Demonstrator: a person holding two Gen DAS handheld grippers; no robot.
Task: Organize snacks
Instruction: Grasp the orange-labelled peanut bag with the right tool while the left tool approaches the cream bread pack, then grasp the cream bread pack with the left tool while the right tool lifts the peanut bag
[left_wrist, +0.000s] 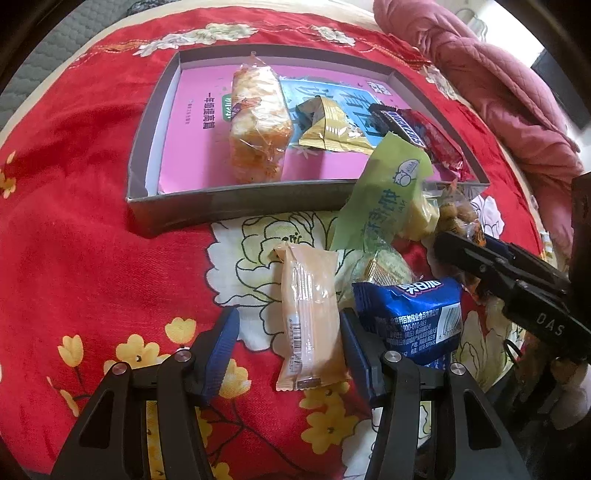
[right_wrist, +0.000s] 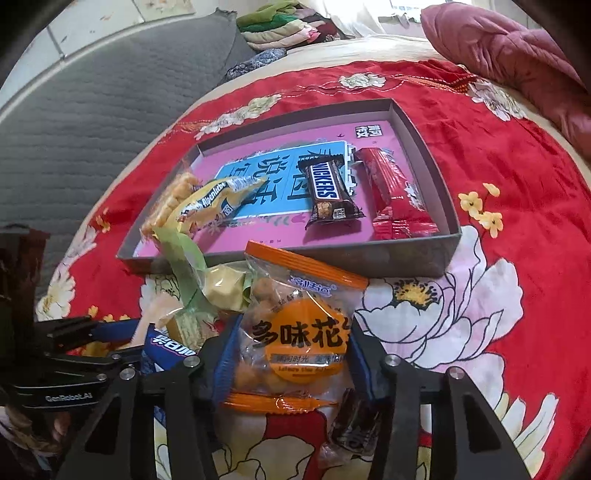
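A shallow grey cardboard box (right_wrist: 424, 254) with a pink printed floor sits on a red floral bedcover (left_wrist: 92, 258). Its low walls enclose several snacks: a clear pack of orange-white crackers (left_wrist: 258, 122) near the left wall, a yellow Alpenliebe wrapper (right_wrist: 218, 201), a brown bar reading SNICKERS (right_wrist: 328, 192) at the middle, and a red wrapper (right_wrist: 395, 192) beside the right wall. The pink floor lies bare along the far wall and at the far left corner.

Loose snacks crowd the cover just in front of the box's near wall. A green packet (left_wrist: 388, 192) leans over that wall.

The left gripper (left_wrist: 290, 332) points down with its blue-padded fingers apart on either side of a pale peach packet (left_wrist: 310, 317); whether the pads touch it cannot be told. A blue packet (left_wrist: 410, 317) with Chinese print touches its right finger.

The right gripper (right_wrist: 291, 354) is clamped on a clear, orange-edged bag of coated peanuts (right_wrist: 295, 332) labelled in Chinese characters, both pads pressing its sides. A small dark wrapper (right_wrist: 351, 424) lies beneath. Open red cover stretches to the right.
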